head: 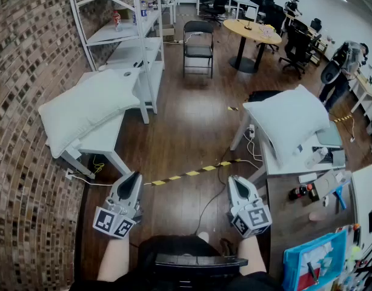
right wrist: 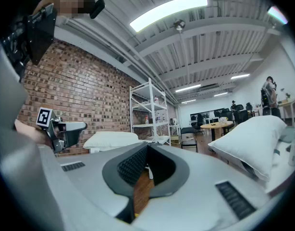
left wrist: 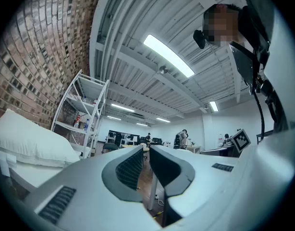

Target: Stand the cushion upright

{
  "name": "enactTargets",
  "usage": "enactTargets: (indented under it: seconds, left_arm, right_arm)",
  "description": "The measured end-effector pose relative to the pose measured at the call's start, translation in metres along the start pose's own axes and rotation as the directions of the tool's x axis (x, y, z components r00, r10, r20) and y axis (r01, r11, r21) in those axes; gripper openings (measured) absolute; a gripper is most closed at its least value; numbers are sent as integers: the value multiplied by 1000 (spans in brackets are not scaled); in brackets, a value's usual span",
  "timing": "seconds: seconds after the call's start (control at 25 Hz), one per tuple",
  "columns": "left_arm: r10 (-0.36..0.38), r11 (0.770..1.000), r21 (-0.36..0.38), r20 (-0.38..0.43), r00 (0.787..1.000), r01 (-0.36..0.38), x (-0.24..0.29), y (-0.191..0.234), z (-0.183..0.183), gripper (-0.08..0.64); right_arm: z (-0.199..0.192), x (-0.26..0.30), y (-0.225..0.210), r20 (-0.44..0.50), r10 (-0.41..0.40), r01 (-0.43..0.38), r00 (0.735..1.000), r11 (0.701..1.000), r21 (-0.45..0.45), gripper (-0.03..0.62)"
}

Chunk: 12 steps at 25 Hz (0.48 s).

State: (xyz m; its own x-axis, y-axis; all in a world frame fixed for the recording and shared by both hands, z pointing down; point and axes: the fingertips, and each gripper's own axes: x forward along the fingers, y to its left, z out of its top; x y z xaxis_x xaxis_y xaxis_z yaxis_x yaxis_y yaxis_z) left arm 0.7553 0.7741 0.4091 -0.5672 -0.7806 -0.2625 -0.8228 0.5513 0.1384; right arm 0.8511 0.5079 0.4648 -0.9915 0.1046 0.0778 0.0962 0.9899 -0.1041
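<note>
Since neither tool touches a cushion, the task is judged to be at its very start, with the approach not yet made. One white cushion [head: 89, 111] lies flat on the left counter [head: 104, 139] beside the brick wall [head: 22, 53], its near end hanging over the edge. A second cushion [head: 289, 123] is seen tilted, half propped, on the right counter [head: 277, 162]. Which of the two is meant cannot be settled, though the flat one seems likelier.

The left tool [head: 135, 177] and the right tool [head: 233, 180] are held low over the wooden floor [head: 186, 120], well apart from both cushions. Each has its jaws drawn together with nothing between them. The next move is judged to call for a turn toward the chosen counter, the jaws spread wide, and a grip taken on the cushion's edge so that it can be tipped up.

A white shelving rack [head: 146, 17] stands just behind the left counter and could crowd a raised cushion. A folding chair [head: 199, 44], a strip of striped tape [head: 192, 173] and a cable [head: 219, 199] lie ahead on the floor, the cable being a possible snag underfoot.
</note>
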Motion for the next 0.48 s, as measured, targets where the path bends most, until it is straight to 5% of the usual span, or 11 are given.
enactTargets:
  seconds: [0.28, 0.48]
  left_arm:
    - [-16, 1000, -7, -15, 1000, 16, 32, -19, -19, 41]
    - [-21, 997, 75, -76, 997, 27, 64, -45, -31, 41]
  right_arm:
    - [-6, -27, -39, -21, -29, 28, 999, 999, -26, 5]
    - [-17, -40, -83, -65, -44, 45, 997, 999, 5, 5]
